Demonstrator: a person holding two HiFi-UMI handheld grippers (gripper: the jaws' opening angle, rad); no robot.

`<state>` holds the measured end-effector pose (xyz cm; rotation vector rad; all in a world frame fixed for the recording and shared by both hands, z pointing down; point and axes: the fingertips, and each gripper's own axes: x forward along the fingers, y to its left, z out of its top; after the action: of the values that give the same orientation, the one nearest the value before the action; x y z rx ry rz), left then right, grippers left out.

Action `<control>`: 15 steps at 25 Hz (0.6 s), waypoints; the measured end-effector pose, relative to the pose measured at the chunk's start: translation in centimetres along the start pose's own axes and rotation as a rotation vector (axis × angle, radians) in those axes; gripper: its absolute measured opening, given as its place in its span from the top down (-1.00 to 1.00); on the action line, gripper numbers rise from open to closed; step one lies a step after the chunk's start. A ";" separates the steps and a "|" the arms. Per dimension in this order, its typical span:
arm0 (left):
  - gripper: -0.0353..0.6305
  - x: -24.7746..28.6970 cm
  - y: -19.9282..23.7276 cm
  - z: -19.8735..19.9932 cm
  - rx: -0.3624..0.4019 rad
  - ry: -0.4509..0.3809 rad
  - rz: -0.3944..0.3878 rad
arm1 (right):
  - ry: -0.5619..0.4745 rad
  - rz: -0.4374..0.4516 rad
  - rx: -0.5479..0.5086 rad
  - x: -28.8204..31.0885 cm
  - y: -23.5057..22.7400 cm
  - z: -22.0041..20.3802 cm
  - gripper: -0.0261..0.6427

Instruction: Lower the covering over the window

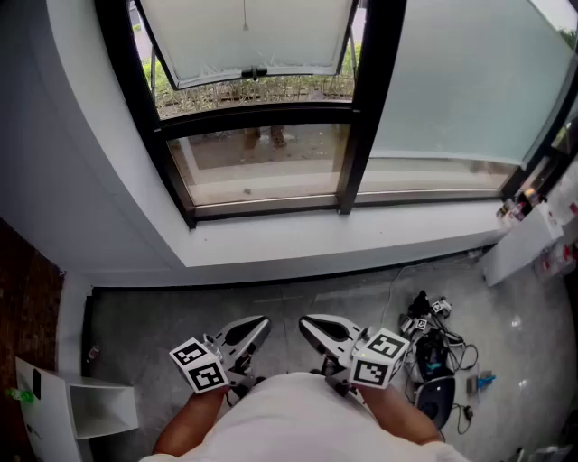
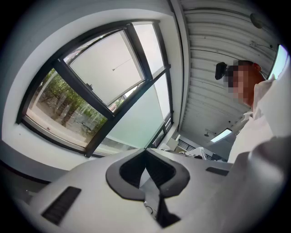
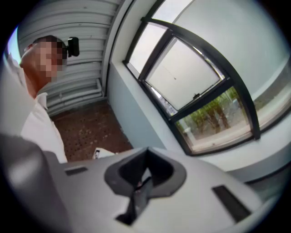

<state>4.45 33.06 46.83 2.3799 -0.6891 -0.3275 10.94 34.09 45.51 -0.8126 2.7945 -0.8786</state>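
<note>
The left window pane has a pale roller blind (image 1: 253, 36) drawn partway down. Its bottom bar (image 1: 257, 72) hangs above bare glass that shows plants and ground outside. A thin pull cord (image 1: 244, 16) hangs in front of the blind. My left gripper (image 1: 262, 323) and right gripper (image 1: 307, 321) are low by my body, far below the window, both shut and holding nothing. In the left gripper view the blind (image 2: 109, 68) is above the shut left gripper (image 2: 146, 152). The right gripper view shows the blind (image 3: 182, 77) beyond the shut right gripper (image 3: 145, 152).
The right pane (image 1: 461, 81) is fully covered by a frosted sheet. A white sill (image 1: 343, 236) runs under both panes. Cables and small devices (image 1: 433, 352) lie on the floor at right. A white box (image 1: 72, 406) stands at left and a white unit (image 1: 528, 239) at far right.
</note>
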 end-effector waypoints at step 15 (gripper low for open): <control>0.84 -0.1 0.6 1.0 0.032 -0.007 0.007 | 0.017 -0.019 -0.028 0.7 -0.5 0.4 0.86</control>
<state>3.73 32.19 46.40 2.4071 -0.7113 -0.3242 10.71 33.20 45.55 -0.8404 2.8249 -0.8551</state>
